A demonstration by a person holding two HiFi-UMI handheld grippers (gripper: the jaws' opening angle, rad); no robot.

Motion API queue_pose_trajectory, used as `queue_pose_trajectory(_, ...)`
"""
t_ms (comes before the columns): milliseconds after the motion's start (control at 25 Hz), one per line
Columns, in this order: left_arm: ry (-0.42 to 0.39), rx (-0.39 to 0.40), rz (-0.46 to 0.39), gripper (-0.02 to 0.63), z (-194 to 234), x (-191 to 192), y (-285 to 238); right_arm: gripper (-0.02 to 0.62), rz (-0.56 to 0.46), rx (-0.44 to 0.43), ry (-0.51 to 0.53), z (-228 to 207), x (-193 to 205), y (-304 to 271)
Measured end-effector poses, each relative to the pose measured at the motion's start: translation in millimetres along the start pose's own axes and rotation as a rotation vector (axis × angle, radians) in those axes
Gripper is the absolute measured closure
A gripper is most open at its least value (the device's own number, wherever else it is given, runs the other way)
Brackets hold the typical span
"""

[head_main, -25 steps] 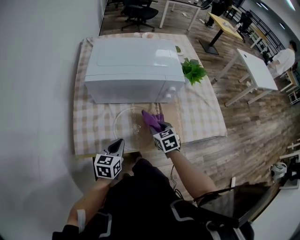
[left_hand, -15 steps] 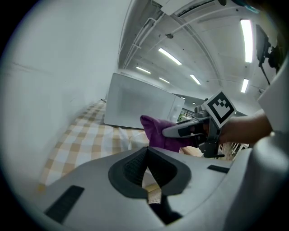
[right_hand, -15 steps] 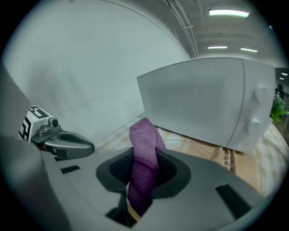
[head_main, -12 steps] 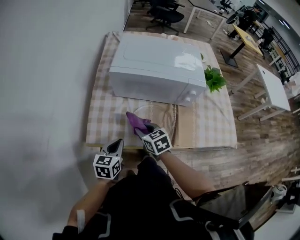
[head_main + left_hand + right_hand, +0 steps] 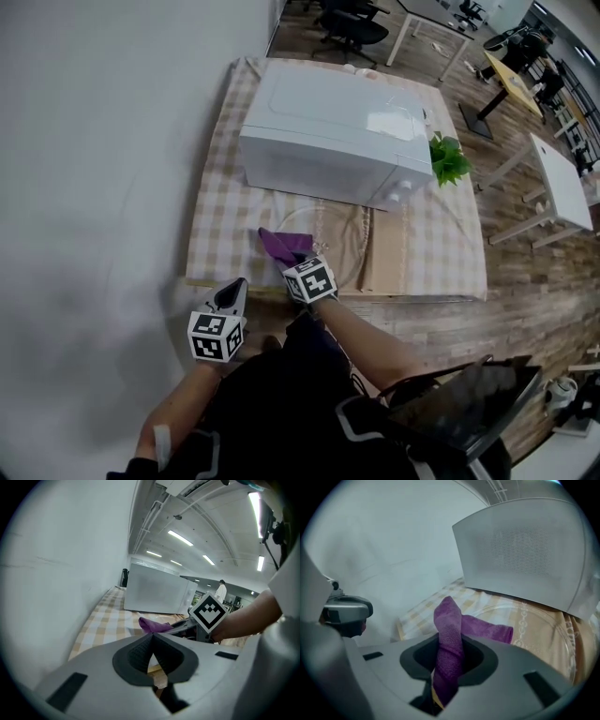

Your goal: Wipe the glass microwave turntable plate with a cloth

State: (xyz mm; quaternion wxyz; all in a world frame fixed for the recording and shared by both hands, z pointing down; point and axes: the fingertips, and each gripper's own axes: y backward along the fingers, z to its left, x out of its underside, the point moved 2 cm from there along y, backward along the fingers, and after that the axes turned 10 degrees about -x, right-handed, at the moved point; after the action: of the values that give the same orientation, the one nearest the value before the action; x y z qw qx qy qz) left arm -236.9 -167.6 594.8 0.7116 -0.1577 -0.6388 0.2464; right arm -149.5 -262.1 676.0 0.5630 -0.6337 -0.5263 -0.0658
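The clear glass turntable plate (image 5: 333, 239) lies flat on the checked tablecloth in front of the white microwave (image 5: 333, 131); its patterned rim (image 5: 548, 620) shows in the right gripper view. My right gripper (image 5: 292, 261) is shut on a purple cloth (image 5: 281, 246), whose free end (image 5: 485, 629) rests on the plate's near left part. The cloth (image 5: 154, 625) also shows in the left gripper view. My left gripper (image 5: 231, 292) hovers off the table's front edge, left of the plate, jaws closed with nothing between them.
A small green plant (image 5: 448, 159) stands at the microwave's right. The table (image 5: 211, 234) abuts a white wall on the left. A beige runner (image 5: 384, 258) lies under the plate's right side. Office desks and chairs stand on the wooden floor beyond.
The right gripper with the purple cloth has slid leftward across the plate, from its middle to its near left part. The left gripper has stayed put. The head view has shifted.
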Motion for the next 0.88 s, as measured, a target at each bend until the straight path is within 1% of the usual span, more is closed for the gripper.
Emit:
queue_pose_trajectory(280, -0.025, 0.072, 0.018, 0.598, -12.2, 5.3, -5.0, 0.497, -0.019, 0.043, -0.05, -10.2, 11.6, 12.7)
queue_pose_trajectory(560, -0.043, 0.115, 0.021, 0.598, -27.4, 4.4, -9.0, 0.497, -0.023, 0.126, -0.098, -32.8, 27.8, 40.9)
queue_pose_trajectory(720, -0.058, 0.124, 0.025, 0.598, -31.5, 4.7, -11.3, 0.497, -0.036, 0.172, -0.132, -46.8, 38.6, 59.1)
queue_pose_trajectory(800, -0.074, 0.145, 0.021, 0.598, -36.2, 4.4, -12.9, 0.497, -0.045, 0.188, -0.146, -51.9, 43.2, 66.4)
queue_pose_trajectory(880, -0.108, 0.178, 0.014, 0.598, -44.4, 3.1, -13.9, 0.497, -0.049, 0.203, -0.157, -55.9, 48.1, 73.9)
